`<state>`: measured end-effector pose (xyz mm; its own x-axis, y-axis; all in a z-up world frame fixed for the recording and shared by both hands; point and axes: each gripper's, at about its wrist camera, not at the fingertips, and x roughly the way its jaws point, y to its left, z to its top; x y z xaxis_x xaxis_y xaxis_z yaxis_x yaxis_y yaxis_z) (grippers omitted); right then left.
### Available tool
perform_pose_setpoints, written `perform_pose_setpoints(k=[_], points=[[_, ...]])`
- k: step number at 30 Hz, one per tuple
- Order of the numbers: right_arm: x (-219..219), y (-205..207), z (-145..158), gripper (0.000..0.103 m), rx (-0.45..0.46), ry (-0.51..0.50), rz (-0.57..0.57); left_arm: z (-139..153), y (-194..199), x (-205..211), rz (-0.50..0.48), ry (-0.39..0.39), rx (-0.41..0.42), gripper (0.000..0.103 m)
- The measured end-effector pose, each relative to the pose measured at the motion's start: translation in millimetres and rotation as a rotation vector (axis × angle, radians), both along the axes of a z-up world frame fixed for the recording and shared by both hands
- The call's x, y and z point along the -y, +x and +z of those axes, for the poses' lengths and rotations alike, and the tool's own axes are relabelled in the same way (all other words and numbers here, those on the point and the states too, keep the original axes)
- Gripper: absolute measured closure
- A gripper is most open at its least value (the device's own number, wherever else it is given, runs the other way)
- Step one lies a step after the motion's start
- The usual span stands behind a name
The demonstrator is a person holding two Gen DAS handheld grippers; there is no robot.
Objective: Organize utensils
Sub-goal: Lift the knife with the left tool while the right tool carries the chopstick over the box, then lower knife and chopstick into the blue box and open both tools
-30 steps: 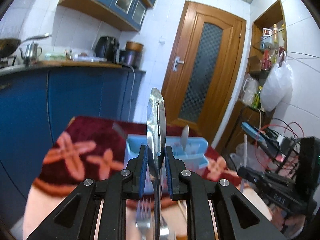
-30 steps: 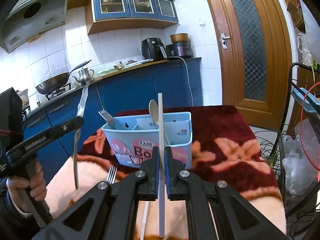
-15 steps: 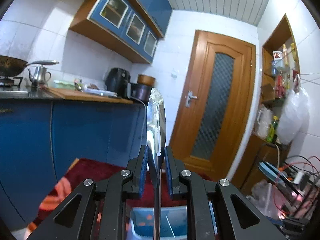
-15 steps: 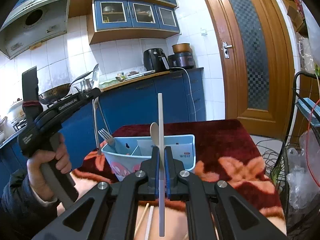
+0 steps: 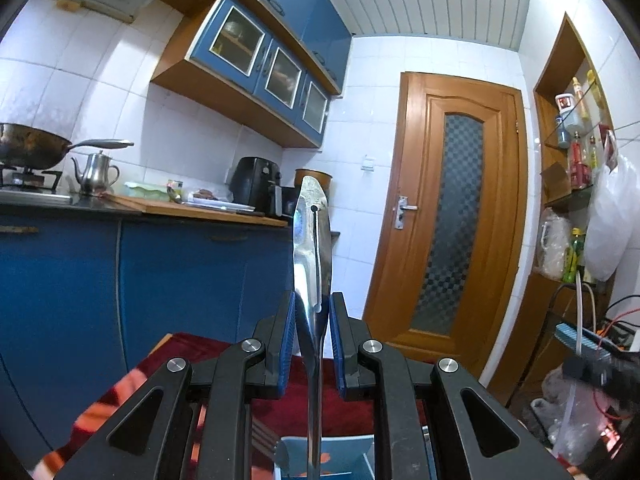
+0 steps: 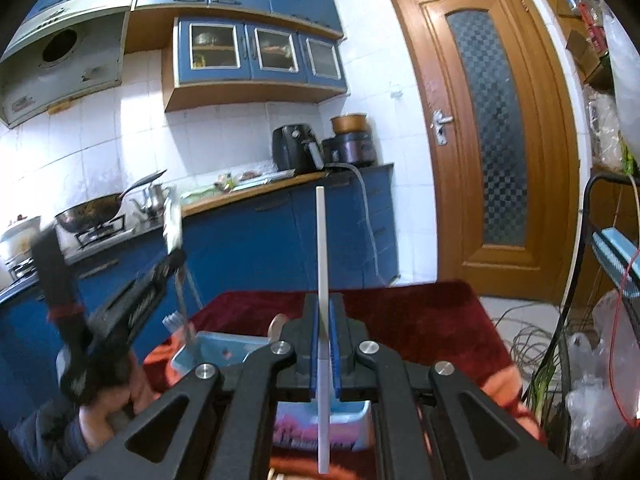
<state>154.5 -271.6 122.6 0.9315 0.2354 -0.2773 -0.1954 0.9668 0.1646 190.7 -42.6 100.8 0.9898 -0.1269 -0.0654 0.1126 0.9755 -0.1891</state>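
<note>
My left gripper [image 5: 313, 316] is shut on a steel utensil handle [image 5: 312, 248] that stands upright, its lower end hanging over the light blue utensil caddy [image 5: 352, 456]. In the right wrist view the left gripper [image 6: 172, 260] holds that steel utensil [image 6: 182, 300] with its tip at the caddy's left compartment [image 6: 208, 350]. My right gripper [image 6: 323, 320] is shut on a white chopstick [image 6: 321, 240], held upright above the caddy's front wall [image 6: 320, 432]. A fork [image 6: 171, 322] and a spoon [image 6: 276, 326] stand in the caddy.
The caddy sits on a table with a dark red flowered cloth [image 6: 420, 320]. Blue kitchen cabinets [image 5: 160, 280] stand behind, a wooden door [image 5: 452, 220] to the right. Wires and bags [image 6: 592, 360] lie at the right.
Both grippers have risen and tilted upward above the caddy. The left gripper has brought its steel utensil down toward the caddy's left compartment.
</note>
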Motion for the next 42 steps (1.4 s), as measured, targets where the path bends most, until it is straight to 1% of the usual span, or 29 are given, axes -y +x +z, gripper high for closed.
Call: perform_pose_setpoints(k=[4, 9, 13, 18, 23, 25, 27, 29, 30, 37, 42], points=[[-1.4, 18.3, 0.4, 0.096, 0.038, -0.002, -0.042, -11.0, 3.5, 0.1, -0.006, -0.004, -0.026, 0.086], [-6.3, 38.9, -12.6, 0.096, 0.037, -0.001, -0.051, -19.2, 6.3, 2.2, -0.011, 0.01, -0.038, 0.086], [-10.7, 48.6, -29.1, 0.096, -0.013, -0.024, -0.036, -21.4, 6.2, 3.3, -0.014, 0.018, -0.041, 0.086], [-12.1, 49.1, -38.7, 0.096, -0.045, -0.034, -0.016, -23.9, 8.9, 5.1, -0.021, 0.018, -0.059, 0.086], [-16.7, 44.9, -37.5, 0.095, -0.03, -0.059, -0.002, -27.0, 10.7, 9.2, -0.033, 0.029, -0.081, 0.085], [-17.8, 44.7, -37.5, 0.09, -0.029, -0.061, 0.003, -26.1, 10.9, 9.8, -0.041, 0.031, -0.089, 0.085], [-18.5, 44.0, -37.1, 0.087, -0.03, -0.052, 0.011, -24.5, 11.0, 10.3, -0.048, 0.034, -0.094, 0.08], [-17.2, 42.5, -34.4, 0.086, -0.026, -0.04, 0.015, -22.5, 10.3, 10.5, -0.052, 0.033, -0.097, 0.075], [-16.6, 42.1, -33.2, 0.086, -0.025, -0.037, 0.015, -21.2, 9.5, 10.2, -0.052, 0.031, -0.099, 0.074], [-12.1, 22.9, -16.7, 0.083, -0.01, -0.009, 0.027, -6.1, -1.7, 2.7, -0.074, 0.005, -0.134, 0.074], [-11.2, 6.2, -6.9, 0.083, -0.034, 0.005, 0.04, 5.6, -18.3, -1.8, -0.096, -0.008, -0.167, 0.074]])
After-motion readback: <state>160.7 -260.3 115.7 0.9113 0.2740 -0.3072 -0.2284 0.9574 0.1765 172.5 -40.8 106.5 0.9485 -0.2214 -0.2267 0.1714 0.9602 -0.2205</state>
